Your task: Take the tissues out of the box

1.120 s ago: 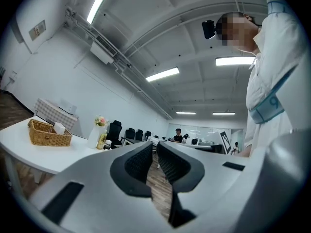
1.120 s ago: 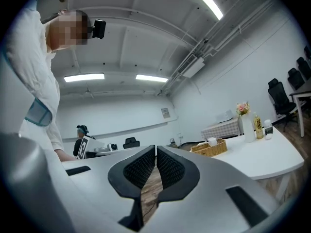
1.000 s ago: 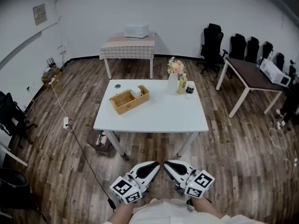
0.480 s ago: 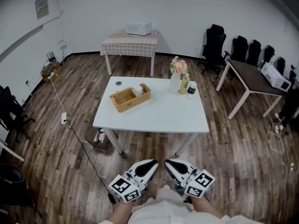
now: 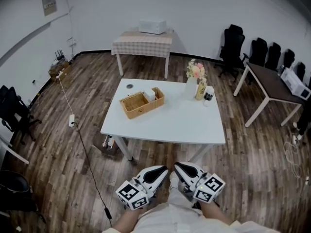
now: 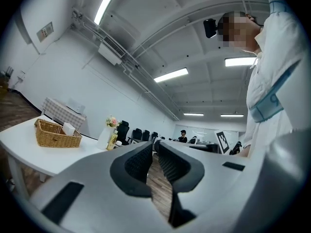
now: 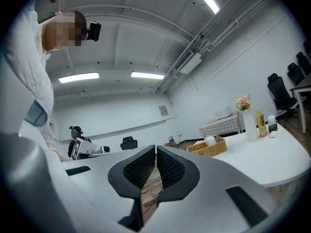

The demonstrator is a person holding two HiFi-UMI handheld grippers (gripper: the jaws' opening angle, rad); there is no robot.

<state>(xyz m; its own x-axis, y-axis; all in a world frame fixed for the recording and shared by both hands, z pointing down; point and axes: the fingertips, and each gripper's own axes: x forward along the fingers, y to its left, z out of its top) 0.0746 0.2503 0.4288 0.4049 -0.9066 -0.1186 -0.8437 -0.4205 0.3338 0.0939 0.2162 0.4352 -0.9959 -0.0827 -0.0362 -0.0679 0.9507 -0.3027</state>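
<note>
A wicker basket (image 5: 138, 106) sits on the left part of the white table (image 5: 175, 123), with a white tissue box (image 5: 149, 95) standing in its far end. Both grippers hang low in front of my body, well short of the table. My left gripper (image 5: 164, 169) is shut with nothing between its pads. My right gripper (image 5: 177, 165) is shut and empty too, close beside the left. In the left gripper view the basket (image 6: 54, 135) and tissue box (image 6: 68, 128) lie far off to the left. The right gripper view shows the basket (image 7: 211, 148) off to the right.
A vase of flowers (image 5: 195, 78), a yellow bottle (image 5: 201, 91) and a small dark jar (image 5: 209, 95) stand at the table's far right. Behind is a second table (image 5: 142, 41) with a microwave (image 5: 153, 26). Office chairs (image 5: 233, 46) and a brown table (image 5: 271, 83) stand right. A cable (image 5: 83, 146) crosses the floor left.
The table has slid slightly right and lower in the head view as I step closer. Both grippers stay shut and low in front of me.
</note>
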